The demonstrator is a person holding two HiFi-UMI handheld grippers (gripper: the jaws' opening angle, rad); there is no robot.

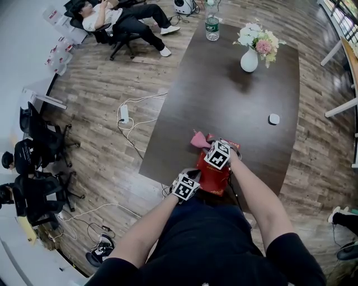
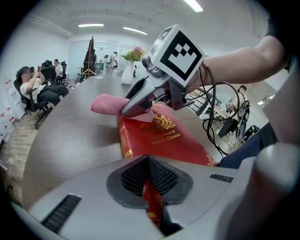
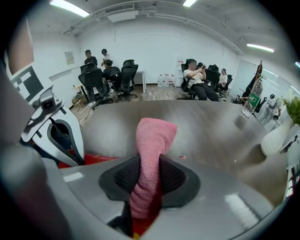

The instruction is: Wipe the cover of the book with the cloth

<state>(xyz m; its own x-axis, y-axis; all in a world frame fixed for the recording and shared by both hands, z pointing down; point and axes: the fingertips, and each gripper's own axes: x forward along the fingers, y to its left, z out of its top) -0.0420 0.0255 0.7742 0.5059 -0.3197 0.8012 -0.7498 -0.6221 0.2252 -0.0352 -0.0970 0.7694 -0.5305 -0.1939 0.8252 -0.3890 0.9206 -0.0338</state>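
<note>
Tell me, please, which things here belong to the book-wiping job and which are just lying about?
In the job:
book, clamped at its near edge by the left gripper
pink cloth, clamped in the right gripper

Just lying about, farther along the table:
vase of flowers
water bottle
small white object

This is an open office. A long dark desk stands on a wood-plank floor, with black swivel chairs at the left. A person lounges at the far left, and strip lights line the ceiling.
</note>
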